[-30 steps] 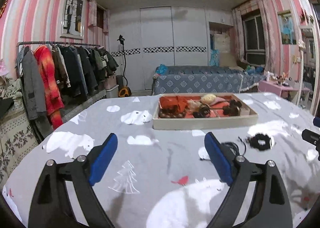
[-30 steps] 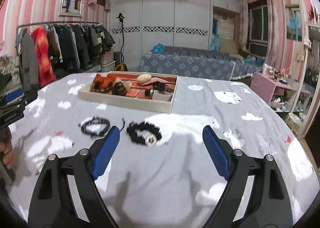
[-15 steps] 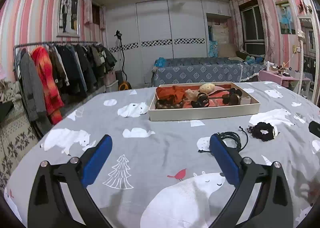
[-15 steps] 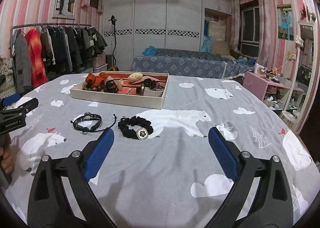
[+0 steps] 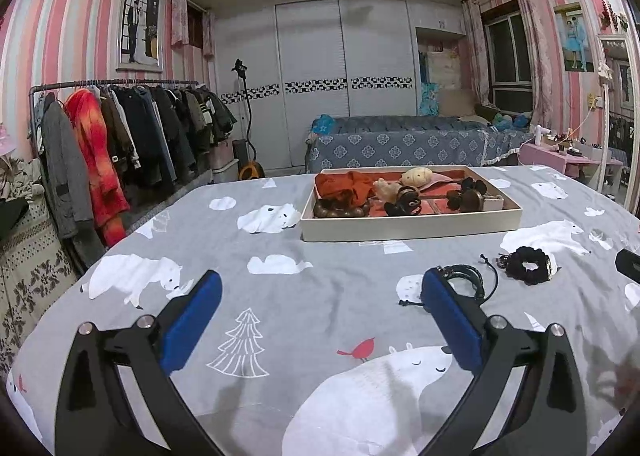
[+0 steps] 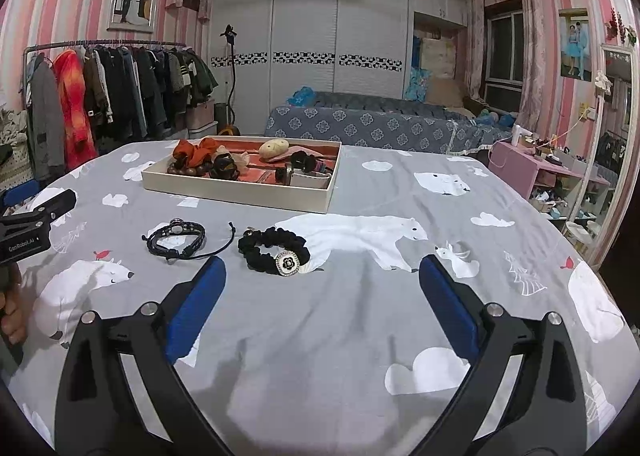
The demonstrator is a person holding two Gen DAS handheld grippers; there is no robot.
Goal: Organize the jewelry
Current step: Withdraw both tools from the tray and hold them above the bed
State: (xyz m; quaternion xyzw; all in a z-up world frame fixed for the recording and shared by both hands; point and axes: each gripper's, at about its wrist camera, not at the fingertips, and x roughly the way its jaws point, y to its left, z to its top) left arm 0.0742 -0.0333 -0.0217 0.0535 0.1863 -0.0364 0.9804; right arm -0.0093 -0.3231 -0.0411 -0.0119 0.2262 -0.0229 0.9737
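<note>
A cream tray (image 5: 412,225) with red lining sits mid-table and holds several hair ties, beads and clips. In front of it lie a black cord bracelet (image 5: 466,276) and a black scrunchie (image 5: 530,264) with a flower charm. My left gripper (image 5: 320,280) hovers over the cloth with its jaws opening and nothing between them; the bracelet lies just past its right finger. My right gripper (image 6: 322,264) stands wide open and empty, behind the scrunchie (image 6: 276,250) and the bracelet (image 6: 176,242). The tray (image 6: 236,191) lies farther back.
A grey polar-bear cloth (image 6: 360,316) covers the table. The left gripper's body (image 6: 36,215) and a hand show at the left edge of the right wrist view. A clothes rack (image 5: 120,143), a bed (image 5: 400,143) and a pink side table (image 6: 540,171) stand around.
Both grippers' jaws have spread wider. Both views have shifted slightly, so the bracelet and scrunchie sit clearer in front of the fingers.
</note>
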